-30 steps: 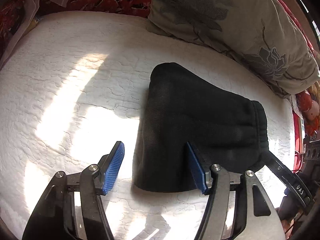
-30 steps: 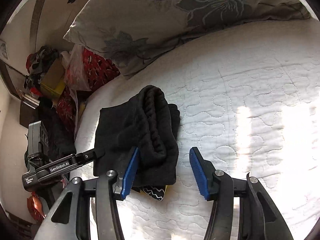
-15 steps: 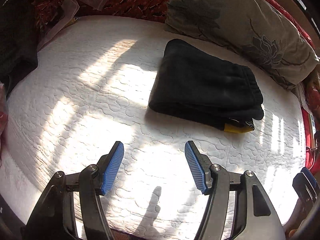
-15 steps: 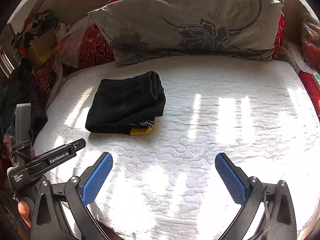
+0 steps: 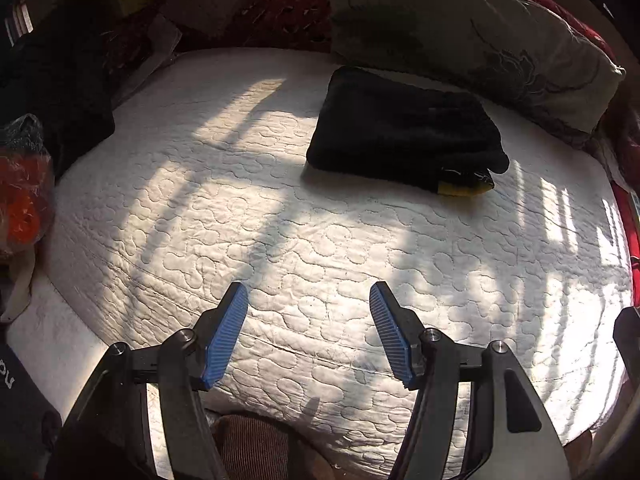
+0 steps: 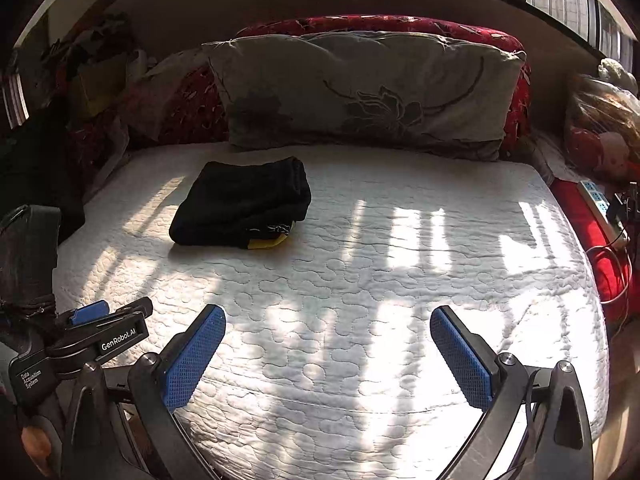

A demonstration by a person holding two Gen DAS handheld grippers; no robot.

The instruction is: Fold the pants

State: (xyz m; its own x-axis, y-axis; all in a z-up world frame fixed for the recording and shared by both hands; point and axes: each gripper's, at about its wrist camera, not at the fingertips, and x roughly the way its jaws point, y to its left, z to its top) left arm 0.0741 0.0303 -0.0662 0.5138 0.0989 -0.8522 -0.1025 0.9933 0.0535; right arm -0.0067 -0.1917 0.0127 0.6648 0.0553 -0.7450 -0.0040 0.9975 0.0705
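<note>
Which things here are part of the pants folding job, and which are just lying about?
Part of the job:
- folded black pants, lying on the white quilted mattress
- left gripper, open and empty
- right gripper, open and empty

Just lying about:
- grey floral pillow
- red patterned cushion
- power strip

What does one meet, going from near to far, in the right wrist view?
Right claw → sunlit white quilted mattress → folded black pants → grey flowered pillow → red patterned headboard.
</note>
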